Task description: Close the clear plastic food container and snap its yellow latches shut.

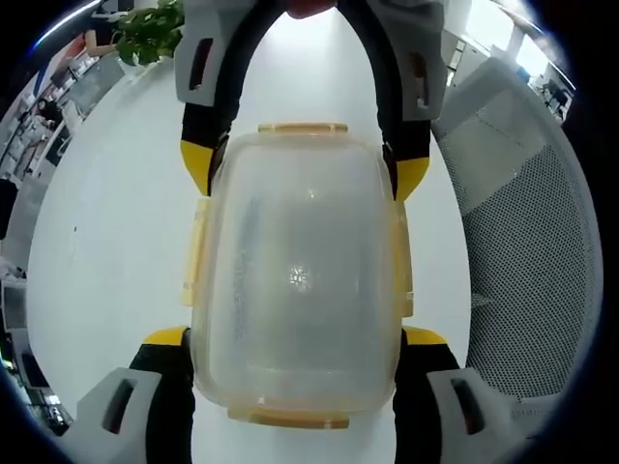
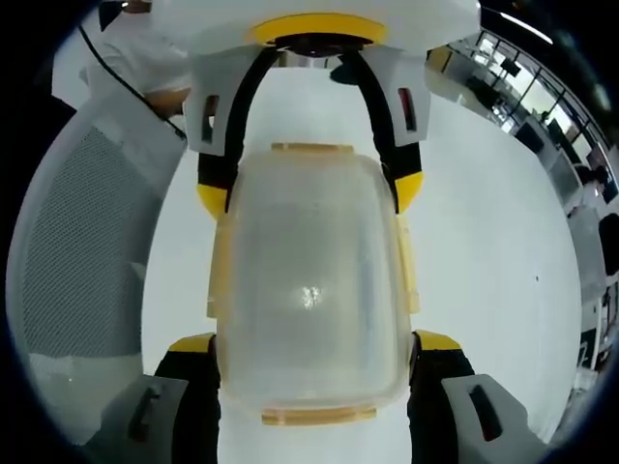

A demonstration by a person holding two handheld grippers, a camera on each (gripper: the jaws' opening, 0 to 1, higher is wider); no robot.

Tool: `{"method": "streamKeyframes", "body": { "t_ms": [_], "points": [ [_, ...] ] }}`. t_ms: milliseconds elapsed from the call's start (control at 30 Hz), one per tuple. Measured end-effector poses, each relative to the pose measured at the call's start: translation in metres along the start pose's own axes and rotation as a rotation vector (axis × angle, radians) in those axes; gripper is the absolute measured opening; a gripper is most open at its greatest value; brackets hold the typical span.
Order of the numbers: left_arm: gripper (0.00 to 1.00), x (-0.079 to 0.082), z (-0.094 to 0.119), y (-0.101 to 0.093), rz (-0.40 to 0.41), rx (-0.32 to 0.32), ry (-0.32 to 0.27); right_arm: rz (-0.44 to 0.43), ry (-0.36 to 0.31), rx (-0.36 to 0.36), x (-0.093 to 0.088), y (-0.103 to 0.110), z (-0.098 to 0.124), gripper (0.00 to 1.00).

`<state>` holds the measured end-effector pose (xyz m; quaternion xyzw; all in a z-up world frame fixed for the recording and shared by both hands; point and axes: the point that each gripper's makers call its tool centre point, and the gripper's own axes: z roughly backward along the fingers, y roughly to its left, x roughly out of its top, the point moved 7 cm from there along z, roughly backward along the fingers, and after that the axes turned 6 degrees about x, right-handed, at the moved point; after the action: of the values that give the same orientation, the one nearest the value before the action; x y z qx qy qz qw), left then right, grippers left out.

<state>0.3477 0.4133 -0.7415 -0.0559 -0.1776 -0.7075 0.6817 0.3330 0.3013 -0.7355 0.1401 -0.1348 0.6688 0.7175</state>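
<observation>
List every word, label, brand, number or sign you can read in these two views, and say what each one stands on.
None can be read.
Clear container: no print or embossed mark can be made out on its lid, only glare.
Yellow latches: plain, no text.
Left claw and right claw: grey, black and yellow parts, no lettering visible.
White table: blank.
Background office: too small and blurred to read anything.

Container [image 1: 300, 280] between both grippers, on table [image 1: 106, 242]
</observation>
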Motion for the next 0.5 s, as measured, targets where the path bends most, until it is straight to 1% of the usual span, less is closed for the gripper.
{"method": "streamKeyframes", "body": {
  "t_ms": [367, 500],
  "points": [
    [0.87, -0.001, -0.002, 0.009, -0.001, -0.007, 0.005, 0.000, 0.000, -0.001, 0.001, -0.010, -0.002, 0.80],
    [0.87, -0.001, -0.003, 0.013, -0.002, -0.007, -0.002, -0.001, 0.002, -0.003, 0.001, -0.013, -0.001, 0.80]
  ]
}}
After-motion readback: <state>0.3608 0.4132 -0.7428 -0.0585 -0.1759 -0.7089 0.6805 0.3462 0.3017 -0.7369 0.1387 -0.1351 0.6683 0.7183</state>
